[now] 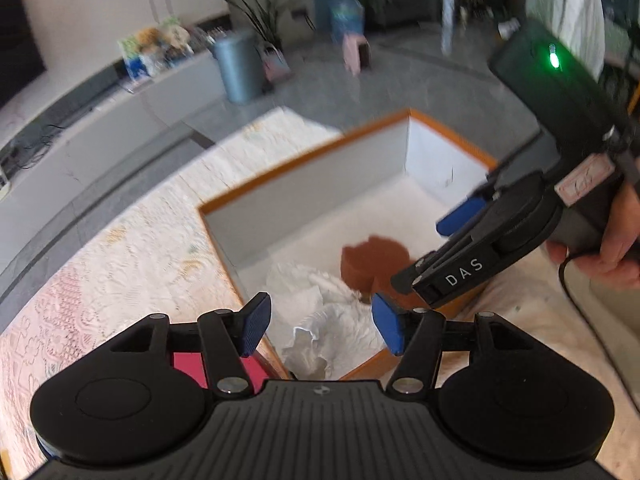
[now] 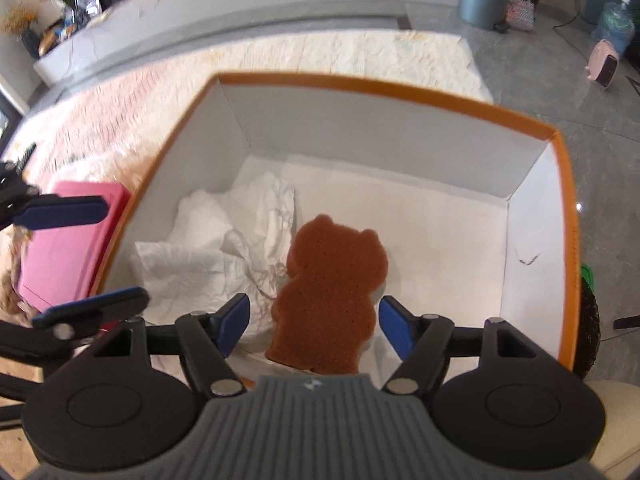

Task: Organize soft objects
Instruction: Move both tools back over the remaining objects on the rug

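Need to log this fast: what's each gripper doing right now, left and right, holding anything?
Left gripper: tongs open, holding nothing, above the white cloth.
Right gripper: tongs open, holding nothing; the brown bear sponge lies free in the box.

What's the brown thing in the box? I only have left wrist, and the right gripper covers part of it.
Observer: A bear-shaped sponge; right wrist shows its whole outline.
Operator: Is the right gripper gripping it?
Observer: No. The right gripper is open, pads clear of the sponge on both sides.
Operator: And the pink patch low in my view?
Observer: A pink block outside the box, beside its wall.
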Available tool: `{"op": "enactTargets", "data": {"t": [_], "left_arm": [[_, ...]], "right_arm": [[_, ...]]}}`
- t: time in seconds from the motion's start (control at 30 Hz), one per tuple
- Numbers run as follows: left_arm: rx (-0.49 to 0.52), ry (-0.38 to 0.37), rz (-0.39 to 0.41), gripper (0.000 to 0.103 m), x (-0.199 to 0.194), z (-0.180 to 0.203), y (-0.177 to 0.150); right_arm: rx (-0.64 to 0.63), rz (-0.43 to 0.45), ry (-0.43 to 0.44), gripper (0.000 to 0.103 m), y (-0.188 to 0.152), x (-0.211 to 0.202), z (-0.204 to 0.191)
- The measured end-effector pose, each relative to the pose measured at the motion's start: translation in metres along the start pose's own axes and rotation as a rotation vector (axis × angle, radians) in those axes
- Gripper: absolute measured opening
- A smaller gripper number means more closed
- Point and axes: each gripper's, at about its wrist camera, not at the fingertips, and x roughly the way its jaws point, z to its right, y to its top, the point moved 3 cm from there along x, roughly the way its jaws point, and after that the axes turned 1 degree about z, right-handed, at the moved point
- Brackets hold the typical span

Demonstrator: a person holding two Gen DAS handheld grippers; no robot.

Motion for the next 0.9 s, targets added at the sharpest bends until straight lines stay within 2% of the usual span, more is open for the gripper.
{"op": "enactTargets", "data": {"t": [0.17, 0.4, 0.5, 0.7, 0.9], "left_arm": [[-0.057, 0.027, 0.122, 0.069, -0.035, -0.003, -0.015], [-0.143, 0.078, 0.224, 0.069, -0.072, -0.016, -0.041], [-0.198, 0.087, 0.251, 0.069, -0.085, -0.025, -0.053], [-0.283, 0.126, 0.271, 0.069, -0.104, -0.049, -0.089], [-0.363, 0.184, 0.272, 0.069, -0.118, -0.077, -0.126]], "right_arm": [[0.021, 0.102, -0.007, 0.071, -0.015, -0.027, -0.016], [-0.040, 0.279, -0.035, 0.071, -0.044, -0.057, -0.067], [-0.041, 0.349, -0.032, 0.071, -0.056, -0.067, -0.090], [-0.020, 0.434, 0.023, 0.071, -0.077, -0.072, -0.139], [-0.096, 0.511, 0.032, 0.070, -0.090, -0.068, -0.194]]}}
